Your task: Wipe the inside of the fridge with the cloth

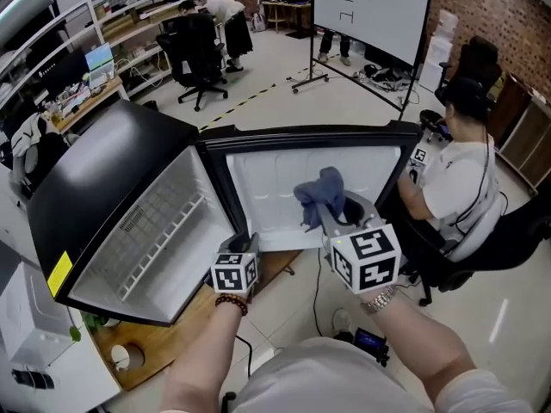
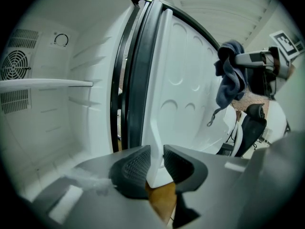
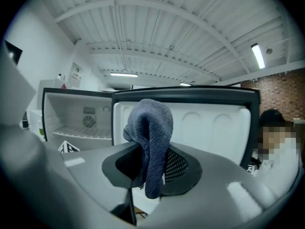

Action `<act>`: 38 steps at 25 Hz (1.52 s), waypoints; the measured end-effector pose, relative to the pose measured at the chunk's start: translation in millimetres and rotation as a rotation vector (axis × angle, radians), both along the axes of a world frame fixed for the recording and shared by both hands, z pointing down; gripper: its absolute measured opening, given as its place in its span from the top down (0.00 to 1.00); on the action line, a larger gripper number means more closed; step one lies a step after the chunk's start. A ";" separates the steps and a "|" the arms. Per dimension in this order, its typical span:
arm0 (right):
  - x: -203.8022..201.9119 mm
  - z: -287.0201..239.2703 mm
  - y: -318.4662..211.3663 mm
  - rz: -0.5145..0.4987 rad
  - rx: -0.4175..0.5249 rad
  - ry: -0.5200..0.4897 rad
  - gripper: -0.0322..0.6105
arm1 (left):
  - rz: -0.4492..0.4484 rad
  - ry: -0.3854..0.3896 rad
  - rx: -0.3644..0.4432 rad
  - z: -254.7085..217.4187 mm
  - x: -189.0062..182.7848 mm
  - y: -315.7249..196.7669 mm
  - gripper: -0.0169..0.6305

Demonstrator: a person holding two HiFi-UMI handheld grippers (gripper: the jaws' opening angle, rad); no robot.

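The small black fridge (image 1: 103, 175) stands with its door (image 1: 284, 188) swung wide, white liner showing. My left gripper (image 1: 245, 243) is shut on the door's lower white edge (image 2: 156, 168), pinched between both pads. To its left are the white inside of the fridge (image 2: 43, 109), a shelf (image 2: 47, 84) and a fan grille. My right gripper (image 1: 331, 218) is shut on a blue-grey cloth (image 1: 320, 194) and holds it in the air in front of the door liner, apart from it. The cloth (image 3: 151, 137) drapes over and between the jaws. It also hangs at the right of the left gripper view, cloth (image 2: 229, 80).
A person in a white shirt (image 1: 456, 188) sits on an office chair just right of the door. The fridge stands on a wooden board (image 1: 172, 334). A white box (image 1: 34, 334) is at the left, a whiteboard stand (image 1: 370, 11) behind, cables on the floor below.
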State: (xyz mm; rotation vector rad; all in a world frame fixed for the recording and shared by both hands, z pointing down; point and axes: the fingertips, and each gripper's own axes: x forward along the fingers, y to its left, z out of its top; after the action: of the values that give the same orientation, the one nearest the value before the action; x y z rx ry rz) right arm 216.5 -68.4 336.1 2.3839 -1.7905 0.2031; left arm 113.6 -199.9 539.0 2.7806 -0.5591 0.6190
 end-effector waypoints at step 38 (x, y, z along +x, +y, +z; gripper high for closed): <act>-87.6 69.8 -125.2 -0.122 -0.092 -0.017 0.80 | 0.020 0.055 -0.069 2.0 0.2 -1.3 0.83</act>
State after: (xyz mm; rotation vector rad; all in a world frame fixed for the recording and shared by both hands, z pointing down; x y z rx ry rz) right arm 128.9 -193.6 406.0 2.2087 -1.8838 0.2848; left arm 113.8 -201.2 541.0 2.7327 -0.4903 0.5532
